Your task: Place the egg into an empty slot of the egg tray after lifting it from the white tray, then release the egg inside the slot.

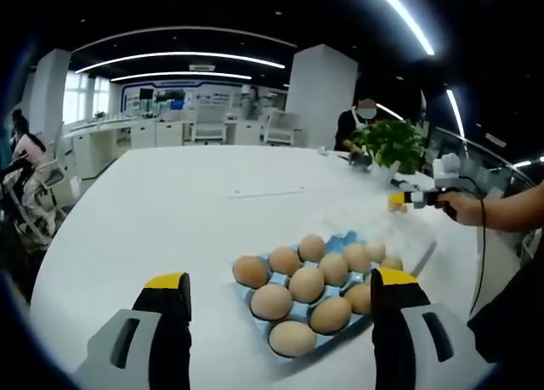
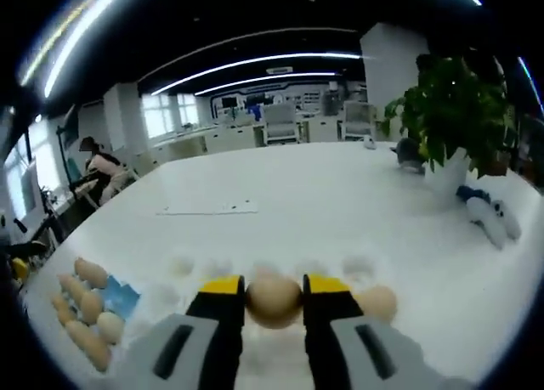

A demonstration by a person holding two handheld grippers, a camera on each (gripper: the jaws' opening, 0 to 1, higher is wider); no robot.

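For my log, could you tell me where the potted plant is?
The potted plant stands on the white table's far right in the right gripper view.

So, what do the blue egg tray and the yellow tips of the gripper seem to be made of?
The blue egg tray looks like thin moulded plastic or dyed pulp; its even colour and pressed cups fit both, and the blur leaves it open. The yellow tips of the right gripper, closed on an egg, look like matte rubber or soft plastic, with no shine on them.

White table [image 1: 212,203], potted plant [image 2: 450,110], ceiling light strips [image 1: 178,63], office desks [image 1: 161,133]
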